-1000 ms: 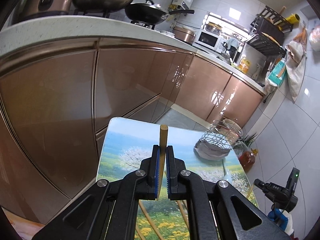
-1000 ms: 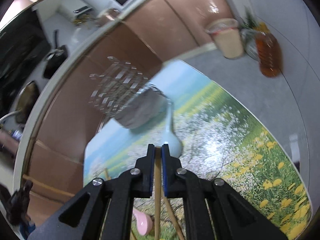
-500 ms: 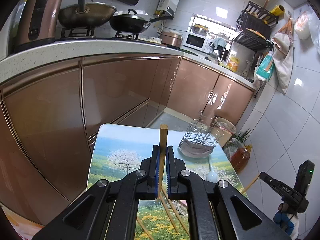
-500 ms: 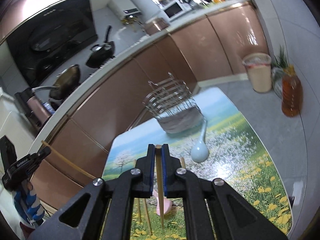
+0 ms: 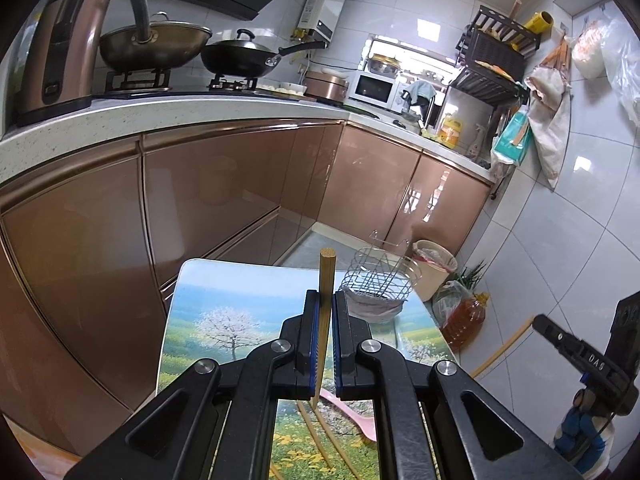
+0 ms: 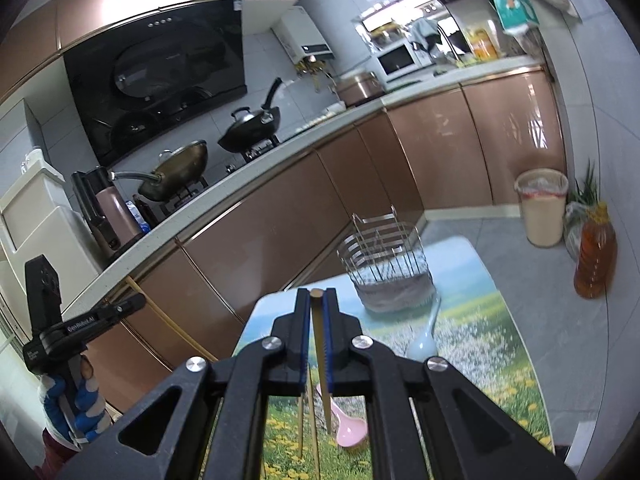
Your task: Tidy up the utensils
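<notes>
The left gripper [image 5: 325,338] was clamped on a wooden chopstick [image 5: 325,304], whose round blunt end stood up past the fingertips while its thin end hung down behind the jaws over the table [image 5: 224,300] with the printed meadow scene. Below that gripper, more chopsticks [image 5: 332,444] lay loose on the tabletop, and a pink spoon [image 5: 354,414] lay just to their right. Ahead and slightly right of the fingertips, a wire utensil basket [image 5: 376,280] stood near the table's far edge. Farther right, off the table, the right gripper appeared at the edge of the left wrist view with a thin stick projecting from it.

The right gripper [image 6: 316,340] was likewise closed on a second chopstick [image 6: 320,344], its blunt end level with the fingertips and its tip pointing down toward the tabletop. Beneath it, two loose chopsticks [image 6: 301,424] lay to the left, with the pink spoon [image 6: 348,428] just right of the held tip. Ahead and to the right lay a pale blue ceramic spoon [image 6: 424,340], its handle reaching toward the wire utensil basket [image 6: 386,264]. A bottle of oil [image 6: 596,256] stood on the floor well beyond the table's right edge.
</notes>
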